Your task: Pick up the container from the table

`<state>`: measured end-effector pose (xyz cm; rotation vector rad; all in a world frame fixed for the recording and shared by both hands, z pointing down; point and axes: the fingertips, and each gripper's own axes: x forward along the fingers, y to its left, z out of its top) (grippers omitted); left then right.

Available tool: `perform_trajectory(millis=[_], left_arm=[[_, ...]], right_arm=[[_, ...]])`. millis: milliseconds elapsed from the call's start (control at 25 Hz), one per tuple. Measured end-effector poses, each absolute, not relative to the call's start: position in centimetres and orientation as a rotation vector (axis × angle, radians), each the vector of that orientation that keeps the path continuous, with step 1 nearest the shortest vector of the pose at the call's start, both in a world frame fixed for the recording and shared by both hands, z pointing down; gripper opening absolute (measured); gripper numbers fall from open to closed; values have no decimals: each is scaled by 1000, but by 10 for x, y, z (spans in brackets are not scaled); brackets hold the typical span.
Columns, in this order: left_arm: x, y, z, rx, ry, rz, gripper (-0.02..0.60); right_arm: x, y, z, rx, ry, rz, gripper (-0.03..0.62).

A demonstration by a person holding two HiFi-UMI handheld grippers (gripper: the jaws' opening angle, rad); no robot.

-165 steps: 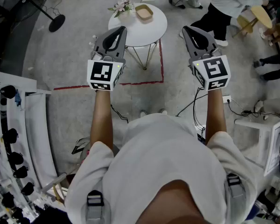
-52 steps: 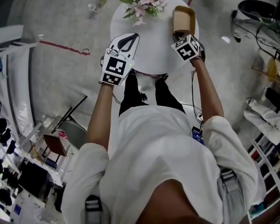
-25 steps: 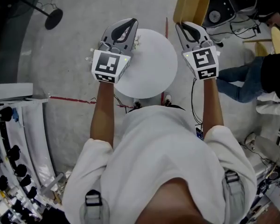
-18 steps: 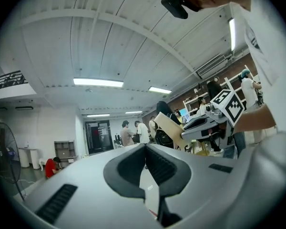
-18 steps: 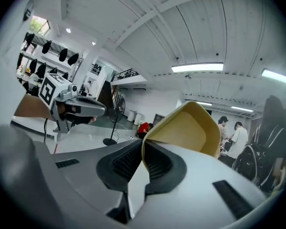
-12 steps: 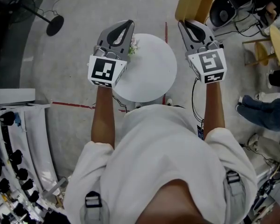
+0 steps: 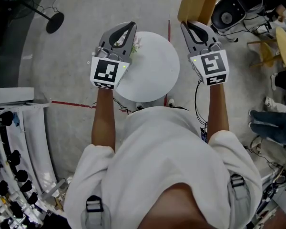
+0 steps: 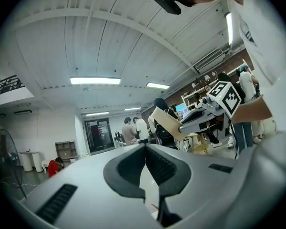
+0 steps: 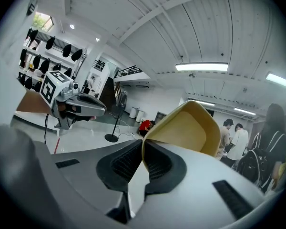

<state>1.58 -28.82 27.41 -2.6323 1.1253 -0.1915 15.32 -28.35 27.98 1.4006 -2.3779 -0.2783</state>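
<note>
Beyond the round white table's (image 7: pixel 152 75) right edge, the head view shows the right gripper (image 7: pixel 188 26) holding the smooth tan container (image 7: pixel 196 3) aloft, its long axis pointing away from the person. Left gripper view: the left gripper (image 8: pixel 145 149) has its jaws pressed together, empty. Right gripper view: the jaws clamp the container's thin rim, its rounded hollow facing the camera.

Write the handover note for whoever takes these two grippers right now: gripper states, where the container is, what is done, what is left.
Right gripper: shut on the rim of the tan container, which stands on edge in the air past the far right edge of the white round table.
Left gripper: shut, nothing in it, above the table's left side by the flowers.
Done: container is off the table.
Left: only to keep the grip.
</note>
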Motion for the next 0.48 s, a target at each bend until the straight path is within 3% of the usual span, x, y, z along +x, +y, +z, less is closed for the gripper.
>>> perform_trajectory(millis=[480], left_arm=[[24,-296,283,-2634,1118,-218,16]], right_arm=[[155,-289,287,1382,-2381,-261,29]])
